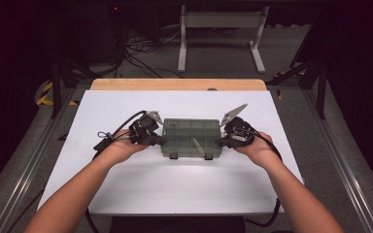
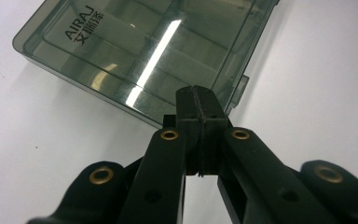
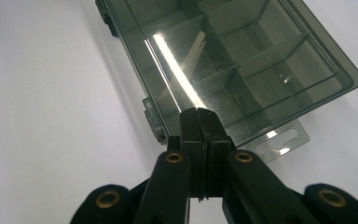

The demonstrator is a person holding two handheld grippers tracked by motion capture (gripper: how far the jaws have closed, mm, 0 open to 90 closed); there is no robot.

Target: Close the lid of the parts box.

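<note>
A smoky translucent plastic compartment box lies flat with its lid down in the middle of the white table. My left gripper is at its left end and my right gripper at its right end, each held in a hand. Up close, the left gripper has its jaws pressed together with nothing between them, tips at the edge of the box. Likewise the right gripper is shut and empty, its tips at the edge of the box near the hang tab. A pale strip lies inside one compartment.
The white table top extends in front of the box, with a wooden edge at the back. Two latches sit on the box's near side. Behind the table stand a grey frame and floor cables.
</note>
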